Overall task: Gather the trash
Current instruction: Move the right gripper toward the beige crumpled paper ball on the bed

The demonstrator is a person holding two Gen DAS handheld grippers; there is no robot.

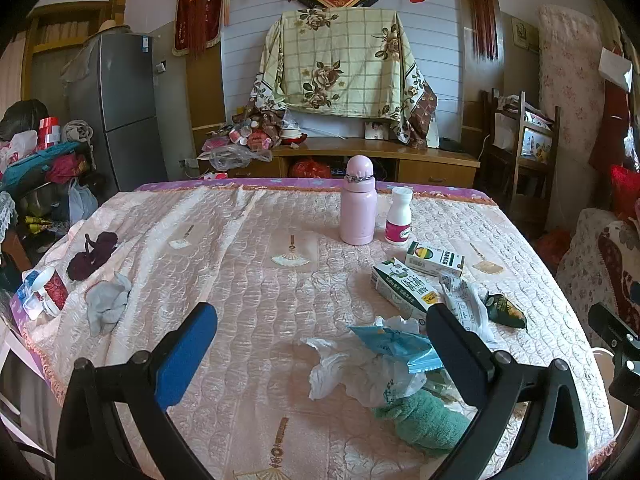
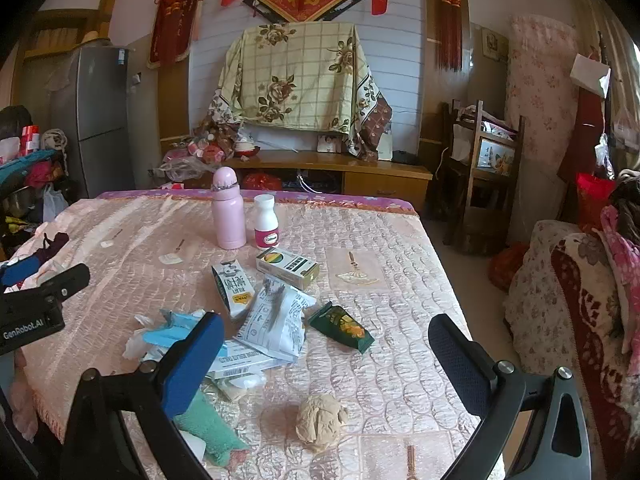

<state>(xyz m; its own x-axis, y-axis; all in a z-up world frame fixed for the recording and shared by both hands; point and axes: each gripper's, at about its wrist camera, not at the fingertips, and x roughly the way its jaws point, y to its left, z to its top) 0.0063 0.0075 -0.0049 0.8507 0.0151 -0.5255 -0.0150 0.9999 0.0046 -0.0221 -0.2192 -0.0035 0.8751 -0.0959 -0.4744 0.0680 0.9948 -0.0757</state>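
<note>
A pink quilted worktop [image 2: 400, 320] carries a pink bottle [image 2: 229, 216] and white bottle [image 2: 266, 222] at twelve o'clock, cartons, wrappers and a beige wad [image 2: 322, 422] nearer.

The left gripper [image 1: 320, 344] is held low over a table [image 1: 248, 280] covered with a pink quilted cloth, its blue-padded jaws spread wide with nothing between them. Just ahead, crumpled white tissue [image 1: 340, 372] lies beside a light blue wrapper [image 1: 394, 346], and a green towel [image 1: 424, 416] is seen beneath them. Further right, a milk carton [image 1: 400, 286], a green and white box [image 1: 434, 259], a printed white wrapper [image 1: 466, 308] and a dark green packet [image 1: 506, 310] are clustered. A pink bottle [image 1: 358, 204] and a small white bottle [image 1: 399, 216] stand upright behind. At the left edge, a grey cloth [image 1: 107, 306], a dark purple cloth [image 1: 92, 254] and a mug [image 1: 50, 290] are found
</note>
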